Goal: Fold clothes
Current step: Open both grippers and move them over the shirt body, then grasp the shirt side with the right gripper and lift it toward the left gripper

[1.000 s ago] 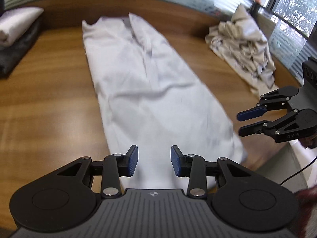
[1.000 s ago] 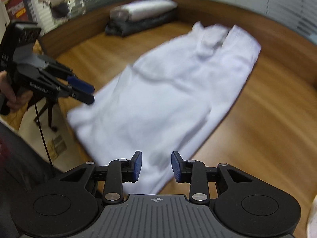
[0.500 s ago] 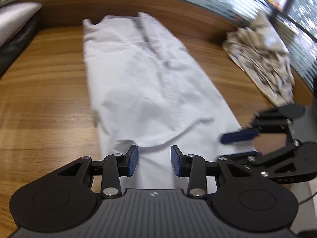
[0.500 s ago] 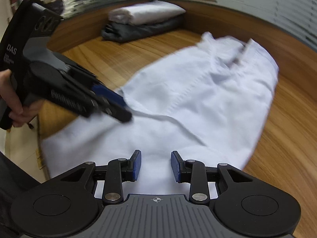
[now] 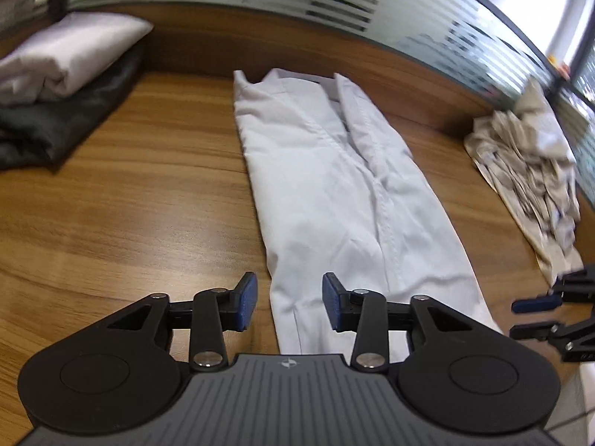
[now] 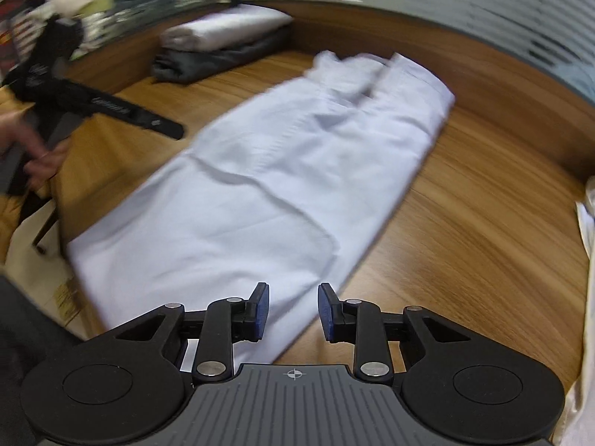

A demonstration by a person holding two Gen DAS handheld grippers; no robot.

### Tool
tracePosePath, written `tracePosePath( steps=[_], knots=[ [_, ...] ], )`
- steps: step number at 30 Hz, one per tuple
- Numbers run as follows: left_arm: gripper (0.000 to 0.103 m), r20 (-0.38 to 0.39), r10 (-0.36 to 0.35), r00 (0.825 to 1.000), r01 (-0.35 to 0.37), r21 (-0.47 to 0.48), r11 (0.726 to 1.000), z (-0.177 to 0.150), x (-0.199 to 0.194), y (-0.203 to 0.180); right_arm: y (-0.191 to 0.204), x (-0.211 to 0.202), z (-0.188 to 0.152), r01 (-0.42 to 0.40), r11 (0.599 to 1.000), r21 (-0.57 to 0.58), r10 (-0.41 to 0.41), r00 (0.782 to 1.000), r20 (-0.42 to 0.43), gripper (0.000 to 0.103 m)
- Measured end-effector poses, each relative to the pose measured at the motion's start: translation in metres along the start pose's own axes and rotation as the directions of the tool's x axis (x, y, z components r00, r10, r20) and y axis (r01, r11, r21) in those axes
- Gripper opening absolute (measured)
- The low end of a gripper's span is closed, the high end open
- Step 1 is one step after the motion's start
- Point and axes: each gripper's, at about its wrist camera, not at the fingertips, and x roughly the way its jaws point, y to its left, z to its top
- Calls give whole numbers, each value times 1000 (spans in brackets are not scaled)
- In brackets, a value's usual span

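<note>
A white garment [image 5: 334,193] lies lengthwise on the wooden table [image 5: 130,204], folded into a long strip with its collar at the far end. My left gripper [image 5: 289,304] hovers over the garment's near left edge. Its jaws are opening, and the blue pads touch no cloth. In the right wrist view the same garment [image 6: 279,171] runs away from my right gripper [image 6: 292,312], which hangs above the near right corner. Its jaws are closing with nothing pressed between them. The right gripper [image 5: 535,316] also shows at the left view's right edge. A hand [image 6: 33,148] holds the left gripper [image 6: 171,130] off to the left.
A pale folded piece on a dark one forms a stack [image 5: 63,74] at the far left, also seen as a stack [image 6: 223,37] from the right. A crumpled beige pile [image 5: 528,163] sits at the far right. A wooden wall [image 5: 297,52] bounds the table's back.
The two grippers have drawn apart: the left one has gone to the garment's left edge and its jaws have widened, the right one to the right corner. The garment now lies flat.
</note>
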Motion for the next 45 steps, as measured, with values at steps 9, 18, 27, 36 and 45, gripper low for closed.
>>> tracePosePath(
  steps=[9,18,27,36,45],
  knots=[
    [55,-41,-71,997,78,201,977,-45,-39,-41,50,-12,-20,-80,985,-150,78,997,-16,38],
    [55,-134,-94,986,124,232,965,-81,-30,-62,39,25,-23,-106,994,2,106,993,-44,39],
    [74,-124,-94,988,131,333,934,-93,-51,-72,49,-4,-33,-63,991,-115,55,996,-74,51],
    [86,-124,-54,991,110,499,860,-106,-55,-84,122,17,-33,-48,877,-478,35,999,-35,56],
    [95,-78,-60,995,94,599,795,-115,-57,-92,139,15,-33,68,785,-616,-43,998,55,57]
  ],
)
